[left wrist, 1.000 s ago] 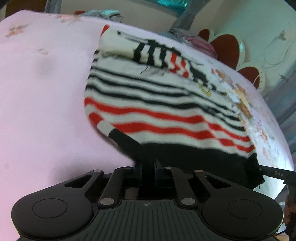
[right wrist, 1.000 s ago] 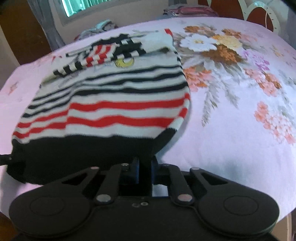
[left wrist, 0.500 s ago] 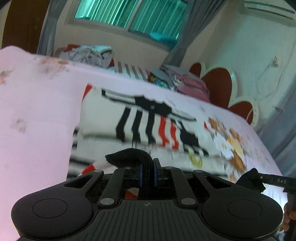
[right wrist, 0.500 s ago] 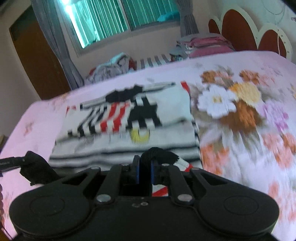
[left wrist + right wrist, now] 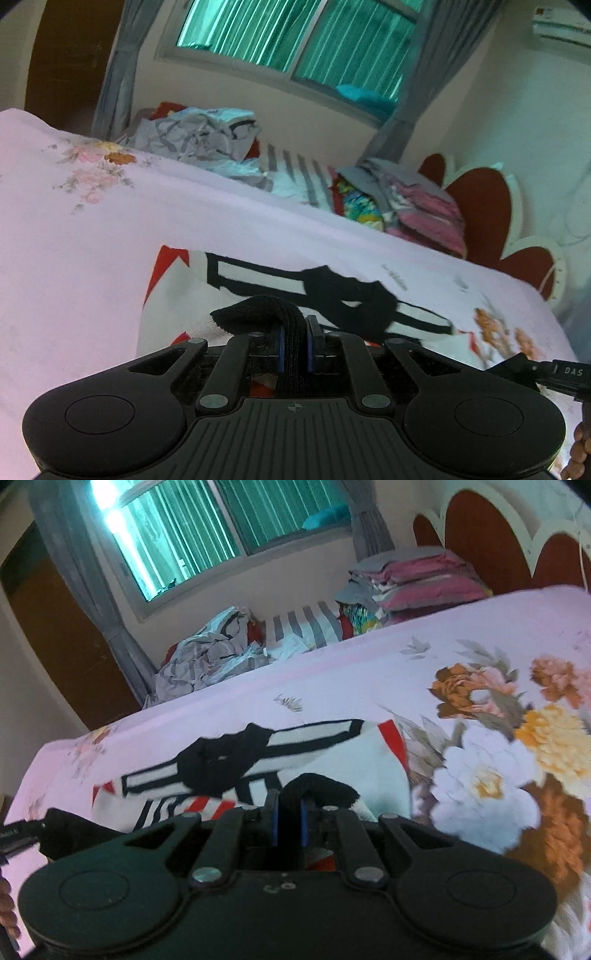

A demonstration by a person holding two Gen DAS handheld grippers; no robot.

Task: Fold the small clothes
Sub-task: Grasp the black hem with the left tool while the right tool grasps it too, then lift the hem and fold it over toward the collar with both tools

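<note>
hem (image 5: 258, 314) carried up over sweater (image 5: 351, 760) | bedsheet (image 5: 92, 258) beyond open

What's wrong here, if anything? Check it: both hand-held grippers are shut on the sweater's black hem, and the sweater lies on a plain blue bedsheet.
The sheet is wrong. The sweater lies on a pink floral bedsheet, as the right wrist view shows. The rest holds: the left hand-held gripper and right hand-held gripper are shut on the black hem.
</note>
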